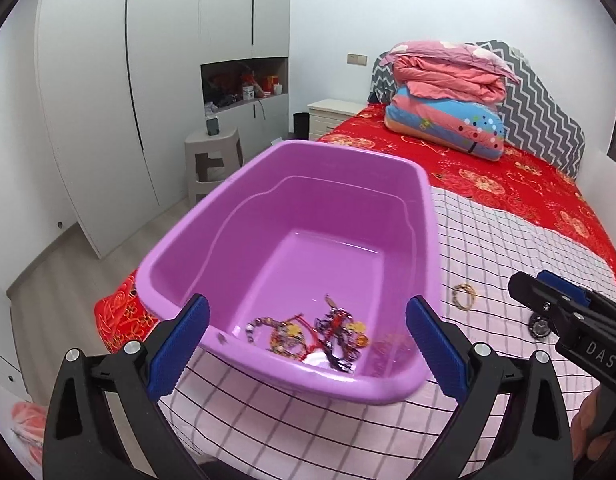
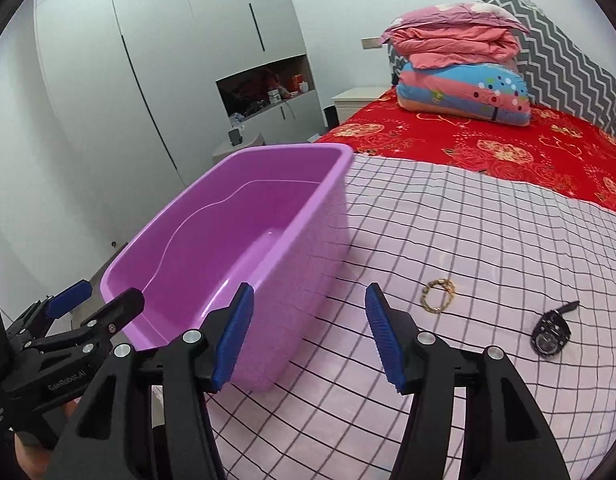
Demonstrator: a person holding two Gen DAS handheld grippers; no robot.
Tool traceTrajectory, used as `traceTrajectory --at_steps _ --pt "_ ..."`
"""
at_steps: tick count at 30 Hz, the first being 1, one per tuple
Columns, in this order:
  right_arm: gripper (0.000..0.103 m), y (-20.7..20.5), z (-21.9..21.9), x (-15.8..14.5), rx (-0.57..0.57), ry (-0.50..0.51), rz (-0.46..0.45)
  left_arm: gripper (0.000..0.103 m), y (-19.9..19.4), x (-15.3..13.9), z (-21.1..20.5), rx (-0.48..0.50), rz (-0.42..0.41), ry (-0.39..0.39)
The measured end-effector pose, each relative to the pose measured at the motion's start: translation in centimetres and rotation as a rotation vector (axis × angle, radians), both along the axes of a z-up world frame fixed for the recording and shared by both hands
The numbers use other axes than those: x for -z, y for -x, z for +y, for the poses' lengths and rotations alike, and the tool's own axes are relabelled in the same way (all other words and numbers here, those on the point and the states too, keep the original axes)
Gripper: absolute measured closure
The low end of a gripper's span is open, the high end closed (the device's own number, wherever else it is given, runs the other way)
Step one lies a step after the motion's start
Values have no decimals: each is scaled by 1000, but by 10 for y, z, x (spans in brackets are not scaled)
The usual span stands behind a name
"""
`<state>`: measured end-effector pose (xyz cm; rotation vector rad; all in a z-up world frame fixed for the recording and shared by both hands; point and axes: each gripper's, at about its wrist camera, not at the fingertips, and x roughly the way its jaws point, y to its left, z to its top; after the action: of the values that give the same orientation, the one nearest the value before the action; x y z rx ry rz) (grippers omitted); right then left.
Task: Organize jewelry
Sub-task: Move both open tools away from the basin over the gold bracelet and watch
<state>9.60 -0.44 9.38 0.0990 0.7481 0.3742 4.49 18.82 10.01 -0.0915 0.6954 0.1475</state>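
A purple plastic tub point(image 1: 236, 240) stands on the pink checked sheet point(image 2: 468, 240), and a tangle of bead bracelets and red cords point(image 1: 316, 334) lies in its near corner. My left gripper point(image 1: 308, 312) hangs wide open over the tub's near rim, holding nothing. To the right of the tub, a gold chain bracelet point(image 2: 438, 296) and a black wristwatch point(image 2: 550, 334) lie loose on the sheet. My right gripper point(image 2: 308, 296) is open and empty beside the tub's outer wall point(image 2: 300, 264), short of the bracelet. In the left wrist view its tip point(image 1: 548, 296) partly covers the watch point(image 1: 540, 328).
The bed's far half has a red floral cover point(image 1: 488, 172) with folded quilts point(image 1: 448, 96) stacked against a zigzag headboard. White wardrobes point(image 1: 108, 100), a grey stool point(image 1: 212, 160) and a nightstand point(image 1: 336, 114) stand to the left. The tub sits near the bed's left edge.
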Motion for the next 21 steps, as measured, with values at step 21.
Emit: traceTrajectory --at_steps 21 --pt "45 94 -140 55 254 49 41 6 21 17 -92 168 40 28"
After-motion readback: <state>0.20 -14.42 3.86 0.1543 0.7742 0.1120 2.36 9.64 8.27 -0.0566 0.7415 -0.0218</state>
